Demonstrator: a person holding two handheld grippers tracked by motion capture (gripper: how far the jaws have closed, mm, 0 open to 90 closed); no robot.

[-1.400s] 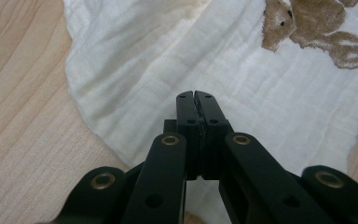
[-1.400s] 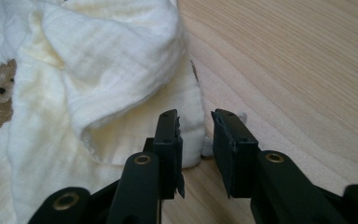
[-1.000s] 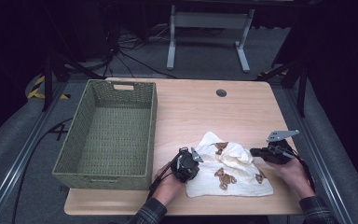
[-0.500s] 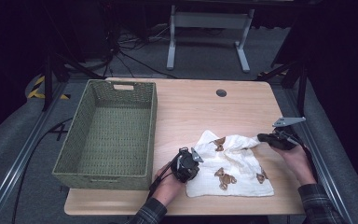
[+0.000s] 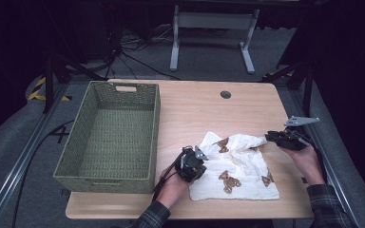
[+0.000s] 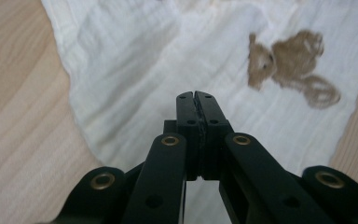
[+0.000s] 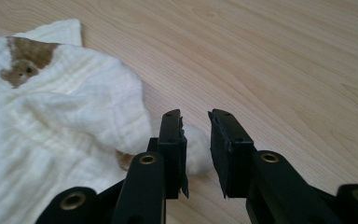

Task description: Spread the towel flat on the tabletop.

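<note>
A white cloth (image 5: 240,166) printed with brown bears lies rumpled on the near right of the wooden table (image 5: 209,109). My left gripper (image 5: 193,164) rests at the cloth's left edge. In the left gripper view its jaws (image 6: 195,95) are pressed together above the cloth (image 6: 135,56), with no fabric visibly between them. My right gripper (image 5: 270,137) is at the cloth's far right corner. Its jaws have just been opening. In the right gripper view they (image 7: 195,116) stand apart with nothing between them, and the cloth's corner (image 7: 65,116) lies on the table just beyond the left jaw.
A green woven basket (image 5: 154,128) stands empty on the table's left half. A small round cable hole (image 5: 225,94) sits near the far edge. Bare wood stretches behind the cloth. The table's right edge runs close to my right hand.
My right gripper moved right and a little up, drawing the cloth's corner out with it, then parted its jaws and let the corner go. The left gripper stayed put.
</note>
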